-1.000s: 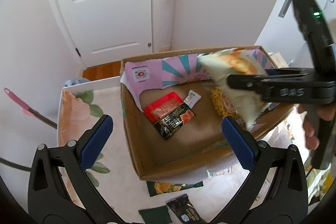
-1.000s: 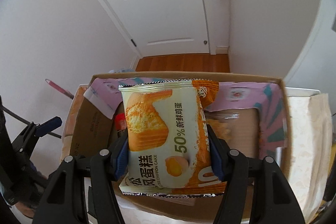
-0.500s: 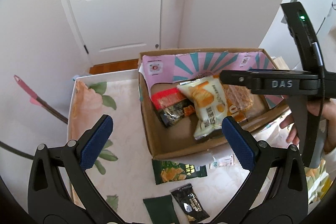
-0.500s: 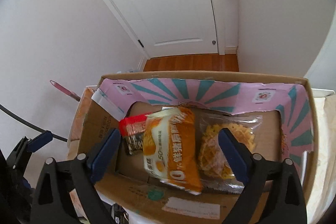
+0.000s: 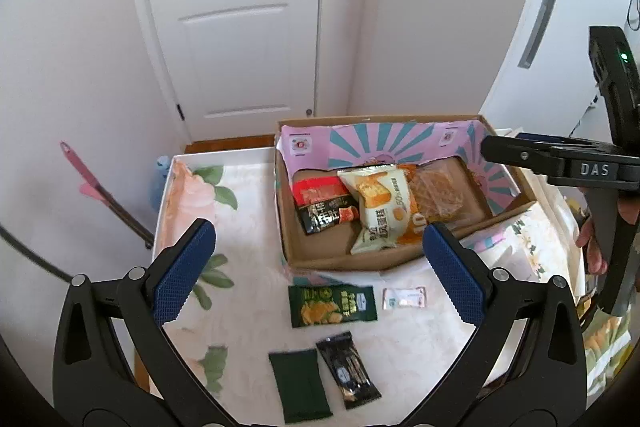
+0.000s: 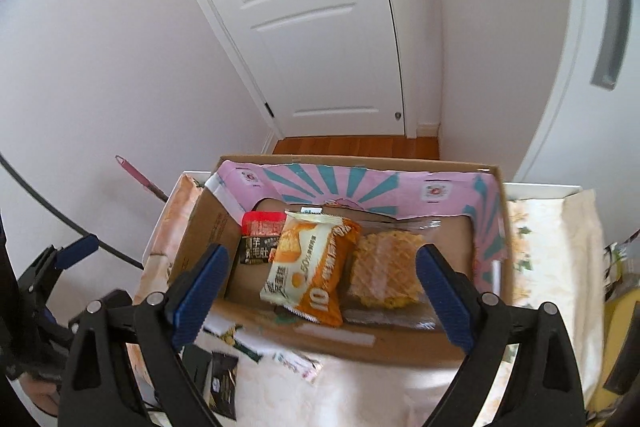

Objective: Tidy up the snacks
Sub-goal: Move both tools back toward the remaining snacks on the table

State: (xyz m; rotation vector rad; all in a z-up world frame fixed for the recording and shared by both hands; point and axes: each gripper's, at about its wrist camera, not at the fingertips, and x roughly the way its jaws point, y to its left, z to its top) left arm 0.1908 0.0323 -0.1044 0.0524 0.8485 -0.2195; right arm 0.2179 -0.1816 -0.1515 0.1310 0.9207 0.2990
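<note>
Both grippers, left [image 5: 318, 267] and right [image 6: 322, 293], gape wide, grasping nothing.
Box [image 5: 340, 261] at twelve o'clock holds four snacks, cake pack [image 6: 310, 269] reading "50%" among them; four packets [image 5: 332, 305] lie at six; "DAS" marks right gripper.

The right gripper's [image 5: 568, 163] black side arm bears the letters "DAS". In the cardboard box [image 6: 336, 341], the chiffon cake packet [image 6: 310, 273] shows "50%" and a large "10"; its Chinese characters are too small to make out.

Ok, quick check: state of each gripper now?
Left gripper: open, nothing between its fingers.
Right gripper: open, has just been opening; holds nothing, chiffon cake pack lies in the box.
</note>
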